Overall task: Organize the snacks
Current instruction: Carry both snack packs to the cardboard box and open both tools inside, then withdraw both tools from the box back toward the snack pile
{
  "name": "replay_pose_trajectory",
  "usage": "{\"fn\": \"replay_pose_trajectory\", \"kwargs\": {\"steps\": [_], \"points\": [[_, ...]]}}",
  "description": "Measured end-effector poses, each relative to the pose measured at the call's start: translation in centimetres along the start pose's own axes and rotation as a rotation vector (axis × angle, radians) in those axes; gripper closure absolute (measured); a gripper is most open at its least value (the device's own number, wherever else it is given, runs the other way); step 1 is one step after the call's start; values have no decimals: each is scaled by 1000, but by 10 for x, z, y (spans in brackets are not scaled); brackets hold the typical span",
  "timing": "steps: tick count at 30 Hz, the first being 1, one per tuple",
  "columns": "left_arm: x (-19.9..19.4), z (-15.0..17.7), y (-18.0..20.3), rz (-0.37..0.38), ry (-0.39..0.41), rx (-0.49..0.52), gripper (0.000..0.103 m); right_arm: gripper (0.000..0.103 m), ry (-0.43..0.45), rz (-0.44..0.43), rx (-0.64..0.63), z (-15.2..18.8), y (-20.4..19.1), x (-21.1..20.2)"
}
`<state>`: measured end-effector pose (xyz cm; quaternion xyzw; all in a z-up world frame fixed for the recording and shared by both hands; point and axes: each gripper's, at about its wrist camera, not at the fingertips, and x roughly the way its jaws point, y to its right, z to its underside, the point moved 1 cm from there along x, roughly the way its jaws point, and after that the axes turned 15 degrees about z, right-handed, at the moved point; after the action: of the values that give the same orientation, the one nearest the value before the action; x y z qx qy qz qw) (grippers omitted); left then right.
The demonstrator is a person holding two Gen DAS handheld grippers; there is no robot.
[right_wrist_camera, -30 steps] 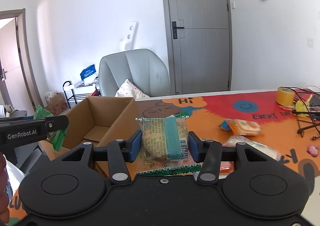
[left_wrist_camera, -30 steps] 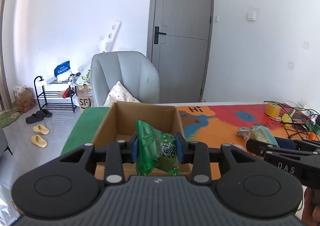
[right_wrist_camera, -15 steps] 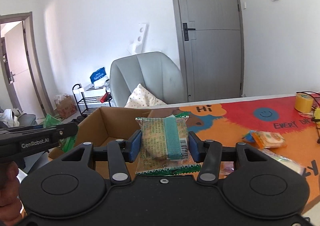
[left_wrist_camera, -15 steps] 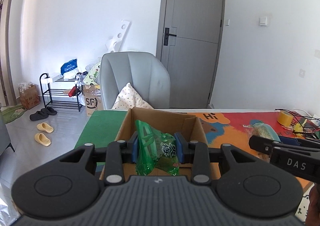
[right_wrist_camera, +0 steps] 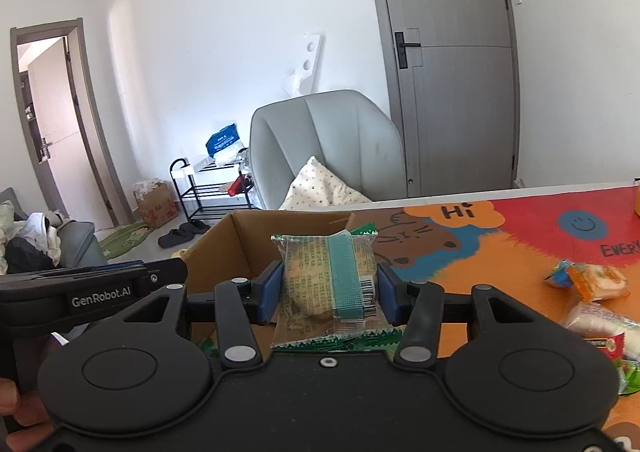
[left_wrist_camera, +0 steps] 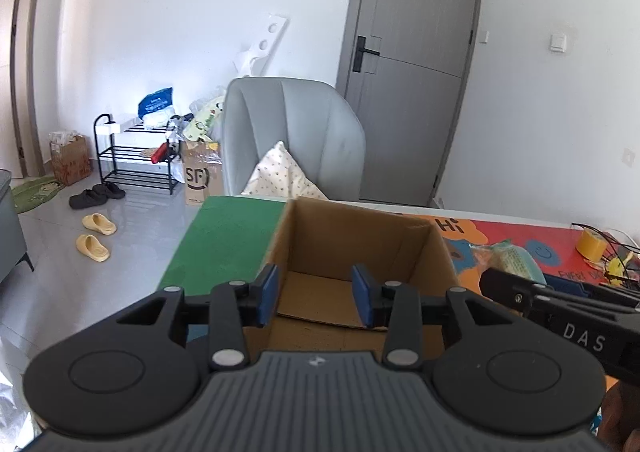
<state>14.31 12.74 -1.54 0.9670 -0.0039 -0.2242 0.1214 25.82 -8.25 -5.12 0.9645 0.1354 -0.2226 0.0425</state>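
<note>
- Two tongs are in play. The left tongs (left_wrist_camera: 316, 294) have blue pads with nothing between them; the jaws are opening, poised over the mouth of the cardboard box (left_wrist_camera: 352, 240).
- The right tongs (right_wrist_camera: 329, 292) are clamped on one snack packet (right_wrist_camera: 326, 284), its pads pressing both side edges.
- That packet is a flat, rectangular clear-film wrapper with pale printed text, a teal band running top to bottom, a barcode at its 3 o'clock edge and green zigzag-cut seals at top and bottom. It stands upright in the grip, in front of the box's opening in the right wrist view.
- There is one box: brown corrugated card, open-topped, flaps up, a bare card floor seen from the left wrist.
- The box sits on the surface (right_wrist_camera: 500, 252), covered by a glossy mat in orange, red and blue with a cartoon bear and "Hi"; a green area lies at the box's 9 o'clock in the left wrist view.
- At 3 o'clock of the held packet, three loose snacks lie on the mat: an orange wrapper (right_wrist_camera: 592, 282), a white-and-pink one (right_wrist_camera: 600, 322) and a partly hidden green one (right_wrist_camera: 628, 376).
- Beyond the surface stands one grey padded chair (right_wrist_camera: 332, 140) with one speckled cushion (right_wrist_camera: 320, 188).
</note>
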Motion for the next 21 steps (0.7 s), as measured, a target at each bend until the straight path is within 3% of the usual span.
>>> {"fn": "replay_pose_trajectory", "kwargs": {"steps": [8,10,12,17,21], "points": [[-18,2,-13,-50,20,-44,50,53,-16,-74,-9,-5,-20,3],[-22,2,-16,-66,30,-48,43,43,-20,-87,-15,-5,-23,1],[-26,2,-18,-78,40,-54,37,34,-10,-74,-3,-6,-20,-1],[-28,2,-13,-87,45,-56,19,34,-16,-39,35,-2,-2,-6],[-27,5,-4,-89,40,-60,15,31,-22,-2,54,5,15,-16]]}}
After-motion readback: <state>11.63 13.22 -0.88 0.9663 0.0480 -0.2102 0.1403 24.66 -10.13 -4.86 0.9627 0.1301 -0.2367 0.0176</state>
